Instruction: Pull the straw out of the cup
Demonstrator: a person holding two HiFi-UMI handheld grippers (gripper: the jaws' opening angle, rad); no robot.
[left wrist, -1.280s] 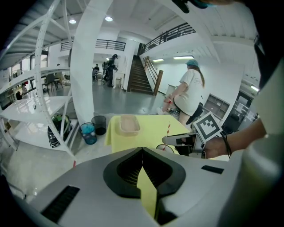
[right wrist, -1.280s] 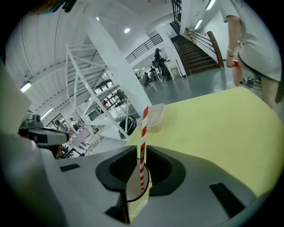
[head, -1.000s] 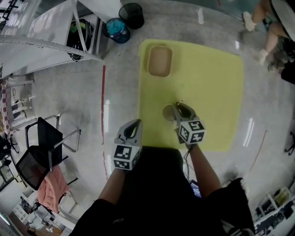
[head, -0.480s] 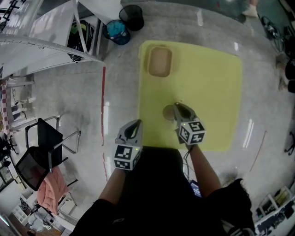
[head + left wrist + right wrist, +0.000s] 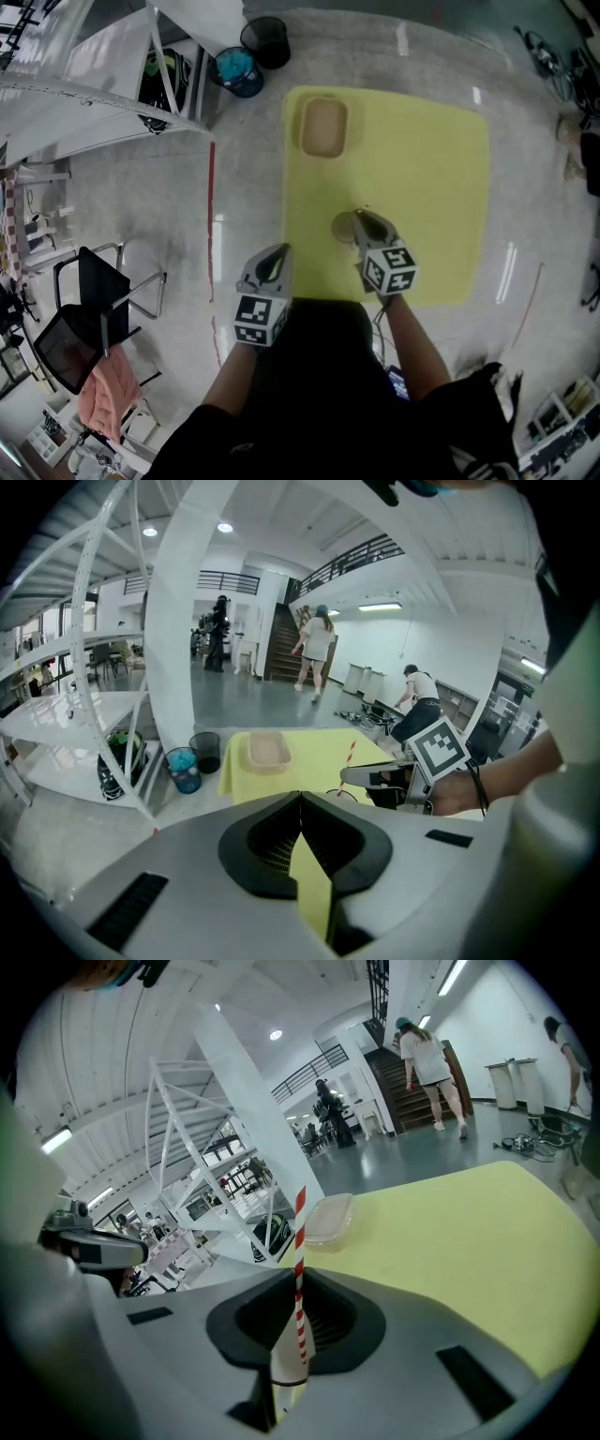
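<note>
Between the jaws of the right gripper (image 5: 298,1283) stood one red-and-white straw (image 5: 300,1232), upright and pinched, running down to the cup (image 5: 343,226) just below. Both were over a yellow mat (image 5: 422,169). A beige tray (image 5: 323,127) lay at its far end. The left gripper (image 5: 270,265) hung beside the near edge, its jaws pressed together and empty.

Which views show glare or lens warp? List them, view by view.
Head view: fisheye bend at the edges, white glare streaks on the glossy floor. Left gripper view: heavy barrel warp, black corners, bright ceiling lights. Right gripper view: same warp and dark corners, yet the straw reads sharp.
</note>
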